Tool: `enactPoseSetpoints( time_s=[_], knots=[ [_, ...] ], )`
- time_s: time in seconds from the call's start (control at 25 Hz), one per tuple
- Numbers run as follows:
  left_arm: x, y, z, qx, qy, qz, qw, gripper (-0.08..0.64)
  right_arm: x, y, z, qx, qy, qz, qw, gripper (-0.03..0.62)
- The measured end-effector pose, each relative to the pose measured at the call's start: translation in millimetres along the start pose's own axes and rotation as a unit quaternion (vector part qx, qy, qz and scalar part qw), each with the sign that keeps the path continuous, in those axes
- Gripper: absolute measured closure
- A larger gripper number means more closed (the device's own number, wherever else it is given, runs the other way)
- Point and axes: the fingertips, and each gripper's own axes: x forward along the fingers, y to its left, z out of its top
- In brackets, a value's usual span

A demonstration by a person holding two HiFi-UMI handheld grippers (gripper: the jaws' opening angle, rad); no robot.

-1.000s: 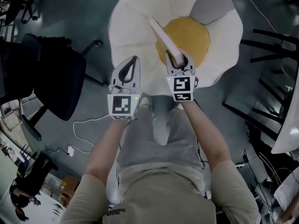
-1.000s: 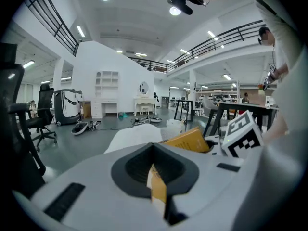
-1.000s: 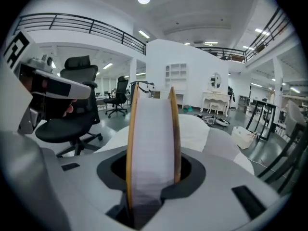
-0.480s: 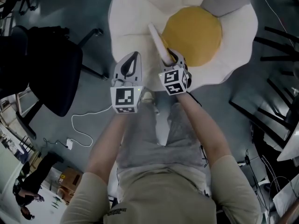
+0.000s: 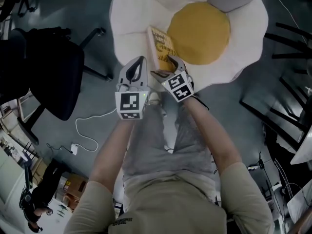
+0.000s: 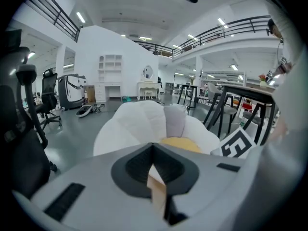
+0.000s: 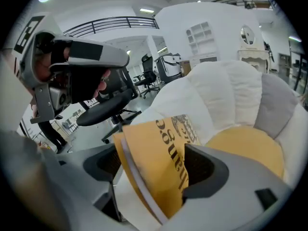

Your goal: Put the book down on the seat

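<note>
The seat (image 5: 131, 18) is a flower-shaped white cushion with a yellow middle (image 5: 200, 30). A yellow book (image 5: 161, 47) with dark print leans cover-up on the seat's near white part. My right gripper (image 5: 163, 66) is at the book's near end. Its jaws have just been opening and now stand wide, with the book (image 7: 159, 153) slanting loosely between them. The right gripper (image 7: 154, 174) points down at the seat (image 7: 226, 95). My left gripper (image 5: 139, 62) hovers just left of the book, fingertips together and empty. In the left gripper view the left gripper (image 6: 153, 147) faces the seat (image 6: 139, 124).
A black office chair (image 5: 48, 77) stands on the grey floor to the left. Black metal chair frames (image 5: 287, 48) are at the right. A white cable with a plug (image 5: 80, 140) lies on the floor near my legs.
The book was held upright on its edge in the right gripper. It has tipped left to show its cover as the jaws spread, and both grippers have come down towards the seat.
</note>
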Motion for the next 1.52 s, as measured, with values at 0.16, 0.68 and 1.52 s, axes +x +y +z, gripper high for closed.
enactPoseSetpoints(
  time_s=[0.16, 0.68, 1.52],
  knots=[
    [-10, -8, 7, -0.002, 0.002, -0.004, 1.0000, 0.551, -20, 11, 3, 0.020, -0.008, 0.009, 1.000, 0.192],
    [-65, -31, 82, -0.007, -0.019, -0.013, 0.9997, 0.551, -117, 16, 39, 0.019, -0.002, -0.062, 0.998, 0.203],
    [-261, -71, 338, 0.002, -0.150, -0.075, 0.9859, 0.551, -401, 107, 294, -0.027, -0.211, -0.191, 0.958, 0.459]
  ],
)
